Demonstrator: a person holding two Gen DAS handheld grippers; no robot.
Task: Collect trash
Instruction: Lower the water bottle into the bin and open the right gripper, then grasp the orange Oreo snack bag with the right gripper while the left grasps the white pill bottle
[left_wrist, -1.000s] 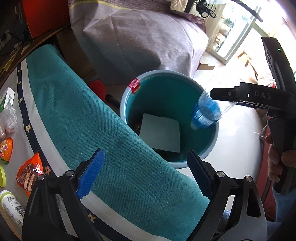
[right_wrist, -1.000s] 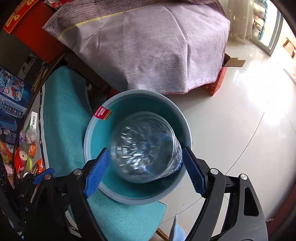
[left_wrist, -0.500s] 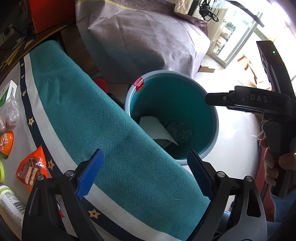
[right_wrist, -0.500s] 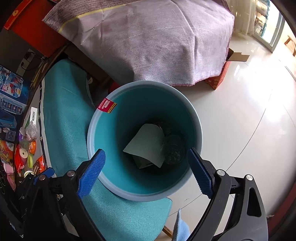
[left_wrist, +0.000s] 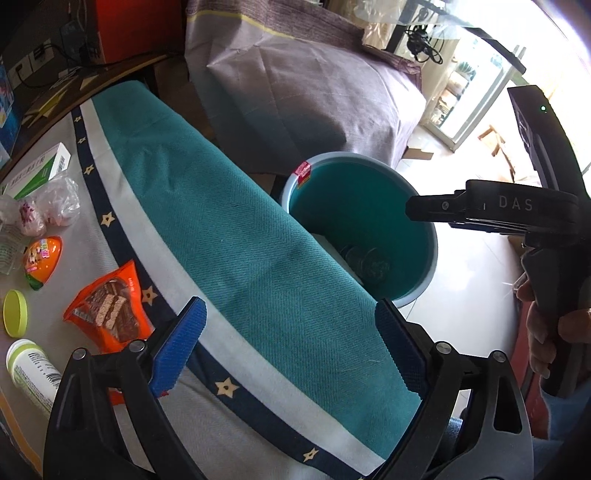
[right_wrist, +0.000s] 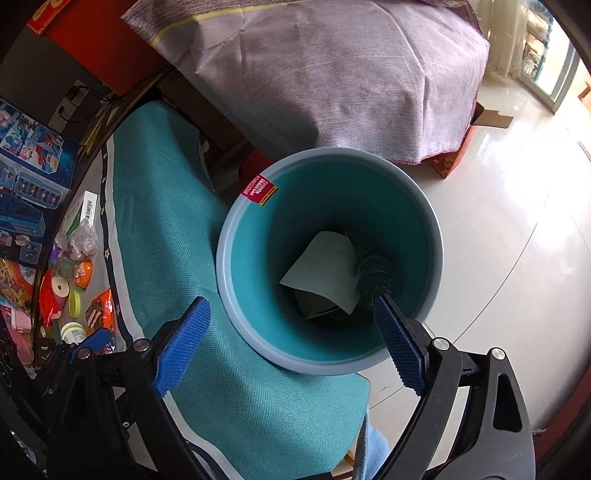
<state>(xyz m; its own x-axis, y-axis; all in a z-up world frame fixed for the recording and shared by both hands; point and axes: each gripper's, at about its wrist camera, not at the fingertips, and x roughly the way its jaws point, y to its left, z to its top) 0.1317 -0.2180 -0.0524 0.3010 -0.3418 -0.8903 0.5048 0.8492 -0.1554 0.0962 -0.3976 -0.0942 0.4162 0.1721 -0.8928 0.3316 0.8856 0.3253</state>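
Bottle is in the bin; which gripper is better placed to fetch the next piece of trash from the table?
Left. The left gripper, jaws open and empty, is above the table edge near the orange wrapper. The right gripper, also open, is over the bin.

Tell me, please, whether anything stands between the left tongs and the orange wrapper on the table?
Nothing visible does. The left tongs are open and empty above the tablecloth, and the orange wrapper lies flat just left of their left finger, with only bare cloth between. The green cap and white bottle lie further left.
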